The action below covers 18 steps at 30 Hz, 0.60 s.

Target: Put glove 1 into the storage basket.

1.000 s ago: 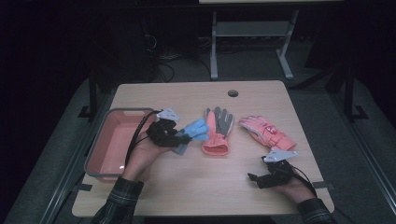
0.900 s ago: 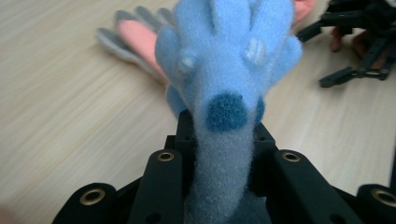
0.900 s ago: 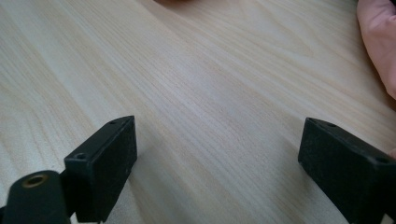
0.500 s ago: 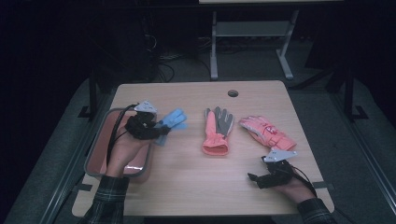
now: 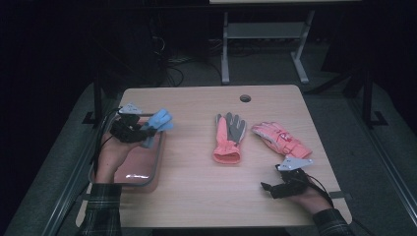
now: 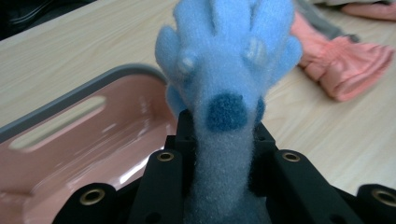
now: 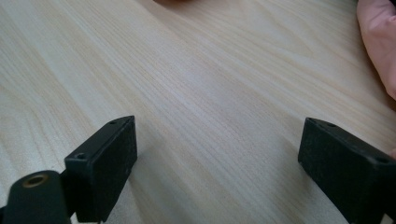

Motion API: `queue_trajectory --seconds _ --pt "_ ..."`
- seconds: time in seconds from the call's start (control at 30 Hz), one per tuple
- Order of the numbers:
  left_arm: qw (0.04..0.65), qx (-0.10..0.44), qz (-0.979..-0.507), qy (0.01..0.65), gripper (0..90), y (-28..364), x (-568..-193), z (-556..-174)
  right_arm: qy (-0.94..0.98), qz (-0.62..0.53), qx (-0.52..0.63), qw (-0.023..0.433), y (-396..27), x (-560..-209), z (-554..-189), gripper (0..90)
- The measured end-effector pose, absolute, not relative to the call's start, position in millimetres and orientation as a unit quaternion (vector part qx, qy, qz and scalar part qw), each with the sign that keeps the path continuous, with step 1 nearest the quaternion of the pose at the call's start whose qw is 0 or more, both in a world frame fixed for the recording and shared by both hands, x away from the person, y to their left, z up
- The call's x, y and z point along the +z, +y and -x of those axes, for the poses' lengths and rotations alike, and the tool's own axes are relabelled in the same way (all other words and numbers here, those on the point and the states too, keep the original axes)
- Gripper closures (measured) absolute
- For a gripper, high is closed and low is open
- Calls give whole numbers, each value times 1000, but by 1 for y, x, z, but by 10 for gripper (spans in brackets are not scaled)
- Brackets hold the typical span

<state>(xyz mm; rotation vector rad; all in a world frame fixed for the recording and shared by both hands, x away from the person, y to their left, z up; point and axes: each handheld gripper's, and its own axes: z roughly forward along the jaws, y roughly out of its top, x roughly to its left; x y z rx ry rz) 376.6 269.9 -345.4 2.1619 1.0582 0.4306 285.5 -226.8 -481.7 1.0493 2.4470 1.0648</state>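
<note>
My left gripper [image 5: 143, 132] is shut on a fuzzy blue glove [image 5: 158, 124], held above the far right corner of a pink tray [image 5: 143, 174] at the table's left edge. In the left gripper view the blue glove [image 6: 223, 88] stands up between the jaws, with the pink tray [image 6: 70, 140] below at left. An orange and grey glove [image 5: 228, 136] lies flat at the table's middle. A pink glove [image 5: 280, 139] lies to its right. My right gripper [image 5: 268, 188] rests near the front right edge, open, with bare wood between its jaws [image 7: 217, 154].
The wooden table [image 5: 206, 196] has a round cable hole [image 5: 245, 98] near its far edge. A metal stand [image 5: 265, 34] is on the dark floor behind the table. The orange glove's cuff [image 6: 350, 65] shows to the right of the blue glove in the left gripper view.
My left gripper carried the blue glove leftward, from beside the orange and grey glove to above the pink tray. The right gripper has stayed where it was.
</note>
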Motion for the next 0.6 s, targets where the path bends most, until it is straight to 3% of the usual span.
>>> queue_trajectory --seconds 0.6 --pt "301 143 -819 467 709 305 -391 -405 845 -363 368 137 -227 -482 -285 111"
